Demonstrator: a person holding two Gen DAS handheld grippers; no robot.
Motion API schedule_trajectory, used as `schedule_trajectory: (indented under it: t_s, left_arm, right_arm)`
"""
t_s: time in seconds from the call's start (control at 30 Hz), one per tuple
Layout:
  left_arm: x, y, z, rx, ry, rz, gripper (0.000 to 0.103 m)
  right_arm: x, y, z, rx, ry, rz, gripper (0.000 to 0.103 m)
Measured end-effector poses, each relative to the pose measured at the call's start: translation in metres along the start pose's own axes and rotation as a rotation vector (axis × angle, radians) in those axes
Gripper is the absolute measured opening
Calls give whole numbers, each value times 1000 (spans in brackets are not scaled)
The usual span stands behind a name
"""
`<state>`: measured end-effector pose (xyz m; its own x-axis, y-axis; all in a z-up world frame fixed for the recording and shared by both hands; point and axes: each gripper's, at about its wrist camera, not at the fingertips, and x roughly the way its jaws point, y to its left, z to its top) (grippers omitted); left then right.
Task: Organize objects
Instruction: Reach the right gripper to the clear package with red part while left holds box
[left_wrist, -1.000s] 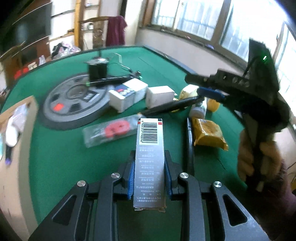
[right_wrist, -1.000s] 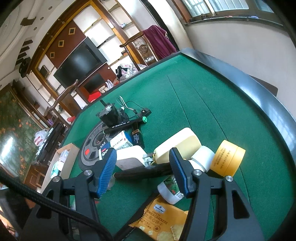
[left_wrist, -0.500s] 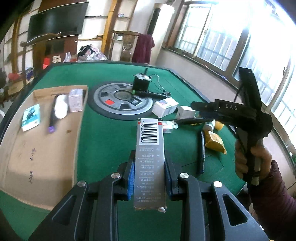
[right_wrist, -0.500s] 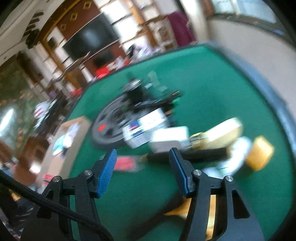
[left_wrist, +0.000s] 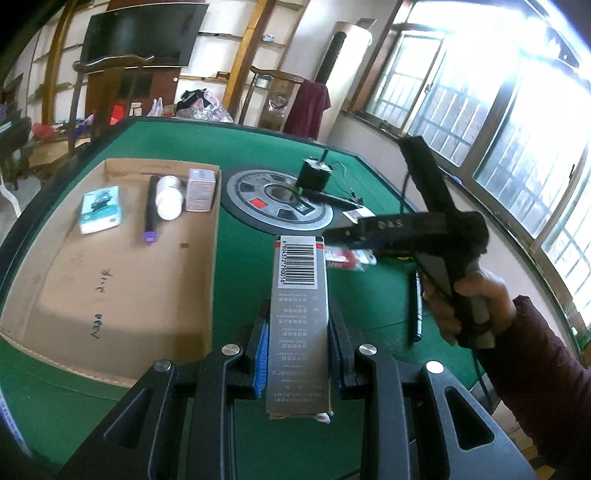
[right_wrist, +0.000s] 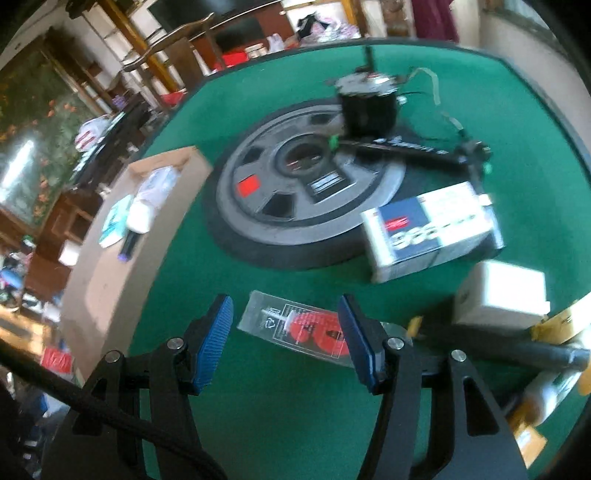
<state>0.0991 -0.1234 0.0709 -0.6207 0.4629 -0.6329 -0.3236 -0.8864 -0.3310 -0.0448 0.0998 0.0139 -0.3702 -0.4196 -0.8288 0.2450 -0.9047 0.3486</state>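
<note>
My left gripper (left_wrist: 298, 343) is shut on a long grey carton with a barcode (left_wrist: 299, 295), held above the green table. To its left lies an open cardboard box (left_wrist: 110, 280) holding a teal packet (left_wrist: 101, 208), a white bottle (left_wrist: 168, 192), a pink carton (left_wrist: 200, 188) and a black pen. My right gripper (right_wrist: 286, 325) stands open, its blue pads either side of a clear packet with a red part (right_wrist: 299, 328) that lies flat on the felt below. The left wrist view shows the right gripper (left_wrist: 332, 236) side-on, held by a hand (left_wrist: 469, 295).
A grey weight plate (right_wrist: 306, 184) carries a black motor (right_wrist: 369, 103) and a black marker (right_wrist: 406, 147). A blue and white carton (right_wrist: 432, 229) and a white box (right_wrist: 502, 295) sit to the right, with a black handle (right_wrist: 498, 347) and yellow packs beyond. Chairs and shelves surround the table.
My left gripper drew back and swung left with the grey carton, bringing the cardboard box into view. My right gripper swept left from the yellow tubs to above the clear packet.
</note>
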Motion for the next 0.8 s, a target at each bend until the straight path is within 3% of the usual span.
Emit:
schedule_trajectory:
  t_s: [0.47, 0.57, 0.67, 0.8]
  left_arm:
    - [9, 12, -5, -33, 20, -23, 23]
    - [8, 14, -5, -42, 21, -27, 23]
    - [9, 17, -5, -49, 18, -26, 23]
    - [8, 20, -5, -59, 15, -21, 23]
  right_arm:
    - [29, 42, -11, -383, 84, -319, 59]
    - [28, 31, -7, -340, 96, -281, 57]
    - [20, 19, -9, -275, 78, -261, 28]
    - [9, 2, -13, -173, 68, -173, 25]
